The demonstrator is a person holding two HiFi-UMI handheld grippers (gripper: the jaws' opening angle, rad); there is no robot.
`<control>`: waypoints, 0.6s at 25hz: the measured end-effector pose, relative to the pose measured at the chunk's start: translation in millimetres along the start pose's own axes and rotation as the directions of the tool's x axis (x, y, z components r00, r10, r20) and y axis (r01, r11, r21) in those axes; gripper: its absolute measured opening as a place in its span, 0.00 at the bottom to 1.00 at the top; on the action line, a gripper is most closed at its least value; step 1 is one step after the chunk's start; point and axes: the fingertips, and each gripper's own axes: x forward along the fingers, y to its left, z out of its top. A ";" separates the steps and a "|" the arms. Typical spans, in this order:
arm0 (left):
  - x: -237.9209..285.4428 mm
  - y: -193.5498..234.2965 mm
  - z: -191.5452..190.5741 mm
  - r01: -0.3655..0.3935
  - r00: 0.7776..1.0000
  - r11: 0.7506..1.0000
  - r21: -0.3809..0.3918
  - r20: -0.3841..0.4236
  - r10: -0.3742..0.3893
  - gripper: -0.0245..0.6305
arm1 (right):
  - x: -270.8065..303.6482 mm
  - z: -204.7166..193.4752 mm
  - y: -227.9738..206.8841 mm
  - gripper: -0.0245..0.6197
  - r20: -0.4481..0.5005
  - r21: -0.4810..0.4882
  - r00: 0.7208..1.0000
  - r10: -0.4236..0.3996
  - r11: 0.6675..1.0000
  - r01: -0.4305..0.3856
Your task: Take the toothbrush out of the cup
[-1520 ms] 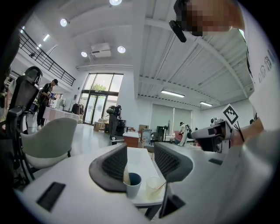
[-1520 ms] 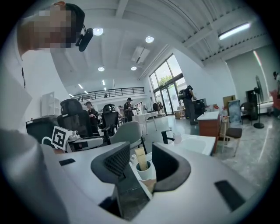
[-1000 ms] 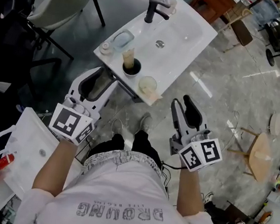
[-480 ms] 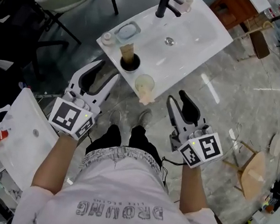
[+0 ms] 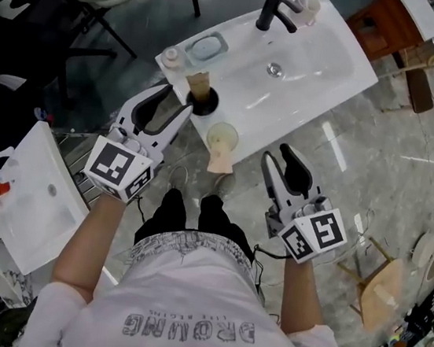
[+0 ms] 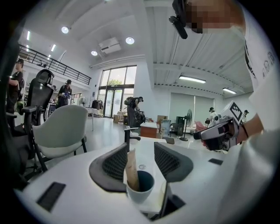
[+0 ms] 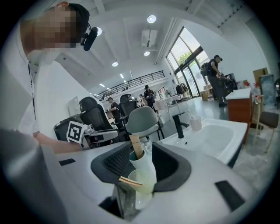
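Left gripper: jaws released and apart, nothing clasped. Their tips stand just beside the cup, and in the left gripper view the cup shows in the gap between them.

Toothbrush: flat and tan, standing inside the cup and leaning on its rim.

The cup sits at the near edge of the white washbasin, near a paler second cup.

Right gripper: jaws apart and empty, held off the washbasin edge, apart from both cups.

A black tap stands at the far side.

Grey marble floor, white chair, tall windows.
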 end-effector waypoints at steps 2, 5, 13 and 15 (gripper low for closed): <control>6.9 5.9 -6.5 -0.008 1.000 1.000 -0.006 -0.010 0.008 0.34 | 3.0 -2.6 -5.7 0.30 -0.013 0.004 1.000 0.003 1.000 -0.003; 16.2 14.9 -13.2 -0.014 1.000 1.000 -0.012 -0.019 0.014 0.34 | 8.4 -5.9 -12.8 0.30 -0.030 0.011 1.000 0.007 1.000 -0.006; 37.9 25.8 -30.1 -0.006 0.999 0.999 -0.035 -0.035 0.005 0.34 | 18.9 -13.5 -26.2 0.29 -0.072 0.022 0.997 0.012 1.000 -0.010; 41.8 27.0 -34.8 -0.003 0.999 0.999 -0.041 -0.043 0.002 0.34 | 20.8 -14.4 -28.8 0.29 -0.078 0.028 0.997 0.010 1.000 -0.008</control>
